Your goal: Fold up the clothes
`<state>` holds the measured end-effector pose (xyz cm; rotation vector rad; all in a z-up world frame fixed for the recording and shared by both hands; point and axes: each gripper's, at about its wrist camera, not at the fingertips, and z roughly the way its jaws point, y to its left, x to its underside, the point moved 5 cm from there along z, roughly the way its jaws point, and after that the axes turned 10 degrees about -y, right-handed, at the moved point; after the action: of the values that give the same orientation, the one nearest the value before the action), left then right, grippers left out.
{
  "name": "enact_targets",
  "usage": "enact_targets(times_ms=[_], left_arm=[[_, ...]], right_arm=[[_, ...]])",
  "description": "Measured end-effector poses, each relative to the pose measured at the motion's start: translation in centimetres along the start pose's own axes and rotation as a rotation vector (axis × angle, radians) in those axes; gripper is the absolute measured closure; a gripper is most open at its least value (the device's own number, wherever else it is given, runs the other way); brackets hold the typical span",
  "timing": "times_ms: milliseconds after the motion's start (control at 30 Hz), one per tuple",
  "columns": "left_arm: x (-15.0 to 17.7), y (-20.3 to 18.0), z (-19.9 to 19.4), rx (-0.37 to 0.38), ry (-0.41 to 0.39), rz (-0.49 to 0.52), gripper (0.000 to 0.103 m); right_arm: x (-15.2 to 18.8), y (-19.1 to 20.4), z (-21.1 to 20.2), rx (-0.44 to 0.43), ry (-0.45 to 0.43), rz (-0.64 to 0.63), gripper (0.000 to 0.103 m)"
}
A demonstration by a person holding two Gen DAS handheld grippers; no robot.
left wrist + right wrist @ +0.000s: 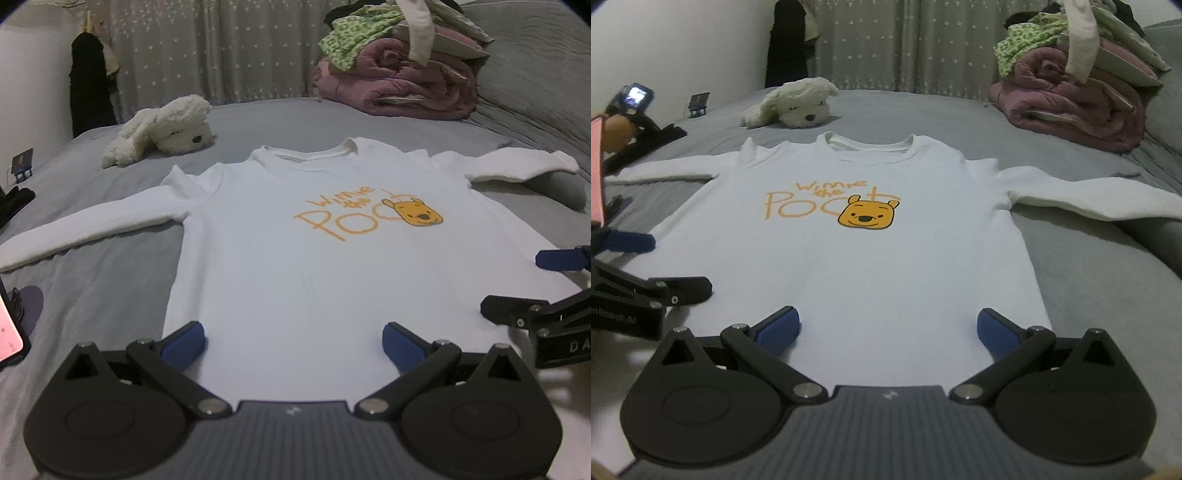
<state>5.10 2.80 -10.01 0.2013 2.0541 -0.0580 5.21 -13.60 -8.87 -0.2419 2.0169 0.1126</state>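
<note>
A white long-sleeved shirt (295, 243) (857, 266) with an orange Pooh print lies flat, front up, on the grey bed, both sleeves spread out sideways. My left gripper (293, 343) hovers open over the shirt's bottom hem on its left part, nothing between its blue pads. Over the hem's right part my right gripper (888, 332) stands open too. Each gripper shows at the edge of the other's view: the right one (532, 284) and the left one (661, 266), side by side.
A white plush dog (162, 129) (798, 105) lies beyond the collar. A heap of pink quilt and clothes (399, 70) (1075, 85) sits at the far right. The grey bedsheet (110, 280) surrounds the shirt. A phone on a stand (631, 99) is at the left.
</note>
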Motion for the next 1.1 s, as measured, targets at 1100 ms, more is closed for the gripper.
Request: enact_targets(times_ms=[1100], left_arm=[[3.3,2.3,-6.5,0.2,0.014,0.121,0.0]], right_arm=[[2.8,-1.8,-5.5,-0.118,0.006,-0.062,0.0]])
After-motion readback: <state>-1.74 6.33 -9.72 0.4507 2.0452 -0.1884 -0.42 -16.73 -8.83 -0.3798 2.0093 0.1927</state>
